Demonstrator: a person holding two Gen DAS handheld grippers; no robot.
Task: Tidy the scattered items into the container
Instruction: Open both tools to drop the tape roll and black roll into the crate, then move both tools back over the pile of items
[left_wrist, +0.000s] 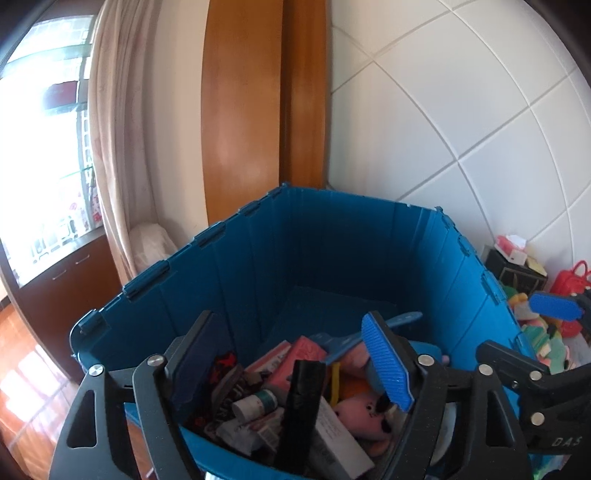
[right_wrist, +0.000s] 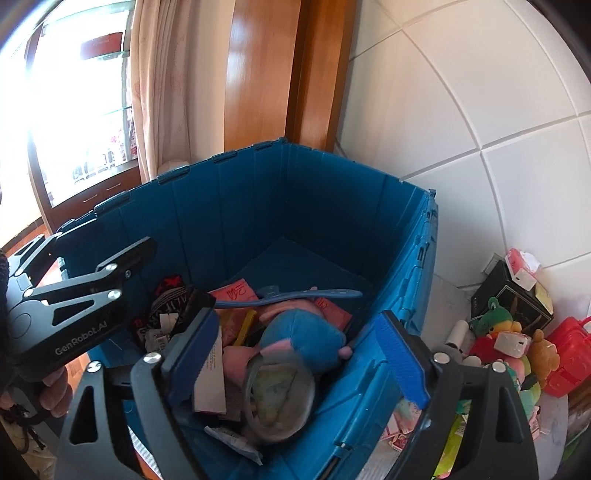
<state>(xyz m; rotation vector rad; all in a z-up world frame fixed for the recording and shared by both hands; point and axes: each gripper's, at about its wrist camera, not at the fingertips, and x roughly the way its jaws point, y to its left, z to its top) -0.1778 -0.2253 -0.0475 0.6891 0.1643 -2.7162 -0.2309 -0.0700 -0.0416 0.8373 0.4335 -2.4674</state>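
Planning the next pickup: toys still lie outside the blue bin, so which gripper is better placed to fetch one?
Probably the right gripper: open and empty, on the side of the toy pile beside the bin. The left gripper, also open, hangs over the bin's contents.

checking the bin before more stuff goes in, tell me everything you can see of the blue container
The blue container is a deep, hard-plastic-looking crate with ribbed inner walls and hinge-like lugs along its rim. It stands upright and open-topped in a corner, close to a white tiled wall and a wooden door frame. Its far half shows bare floor; the near half holds a heap of boxes, a blue plush toy and a pink plush toy. More toys lie outside to its right.
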